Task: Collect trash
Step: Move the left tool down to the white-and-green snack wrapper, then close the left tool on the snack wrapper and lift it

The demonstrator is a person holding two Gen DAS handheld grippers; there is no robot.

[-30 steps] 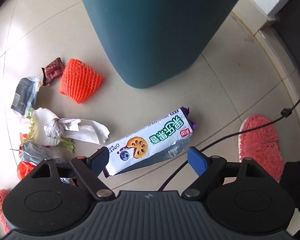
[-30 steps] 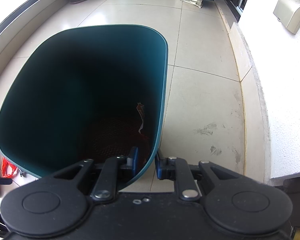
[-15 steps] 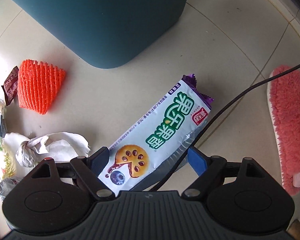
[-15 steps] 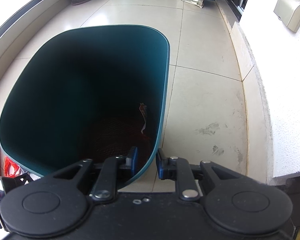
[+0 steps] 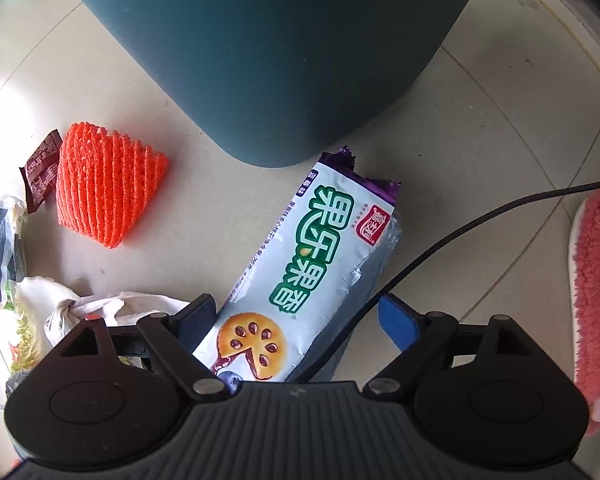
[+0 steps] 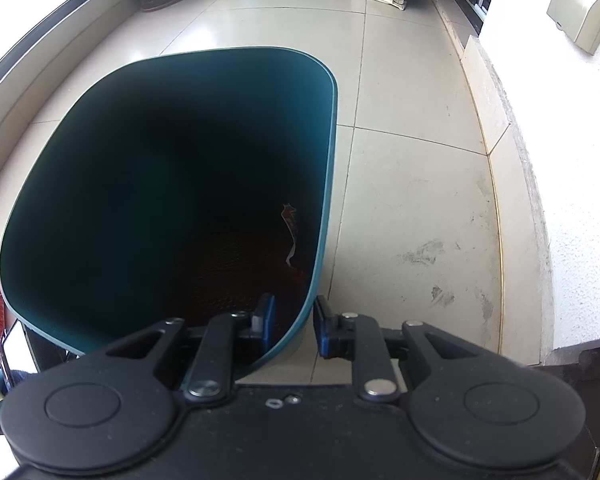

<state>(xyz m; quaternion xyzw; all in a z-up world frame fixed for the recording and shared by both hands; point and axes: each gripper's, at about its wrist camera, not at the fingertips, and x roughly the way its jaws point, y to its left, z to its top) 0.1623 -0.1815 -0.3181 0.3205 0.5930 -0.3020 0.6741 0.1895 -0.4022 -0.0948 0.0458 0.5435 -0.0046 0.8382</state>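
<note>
Left wrist view: jaws spread around biscuit wrapper (image 5: 312,264); right jaws pinch bin rim (image 6: 324,216).

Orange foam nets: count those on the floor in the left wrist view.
1. The orange foam net lies left of the bin, beside a brown sachet. Others may be hidden.

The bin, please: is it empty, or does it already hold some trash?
Not empty. The right wrist view shows orange netting and a wrapper strip at the bottom of the bin. How full it is, cannot tell: too dark.
</note>
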